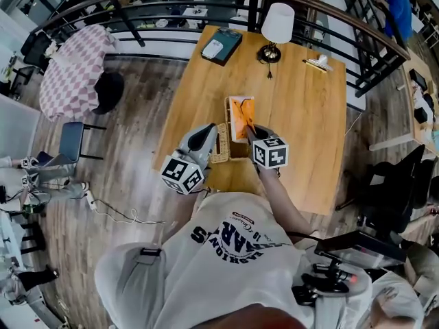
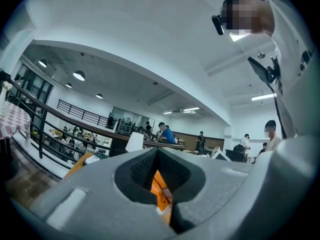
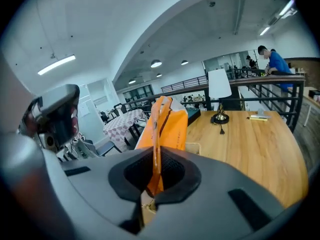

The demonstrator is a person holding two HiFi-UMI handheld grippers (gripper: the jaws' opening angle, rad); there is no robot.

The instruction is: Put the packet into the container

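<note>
My right gripper (image 3: 154, 168) is pinched tight on the orange packet (image 3: 169, 126), which stands up in the basket (image 1: 219, 151) on the table (image 1: 305, 118), and my left gripper (image 1: 211, 133) is closed beside the basket.

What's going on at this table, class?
A person stands at a wooden table with a gripper in each hand. The right gripper is shut on the edge of an orange packet, holding it upright at the mouth of a woven basket, not yet released. The left gripper sits at the basket's left rim; whether it grips is unclear.
</note>
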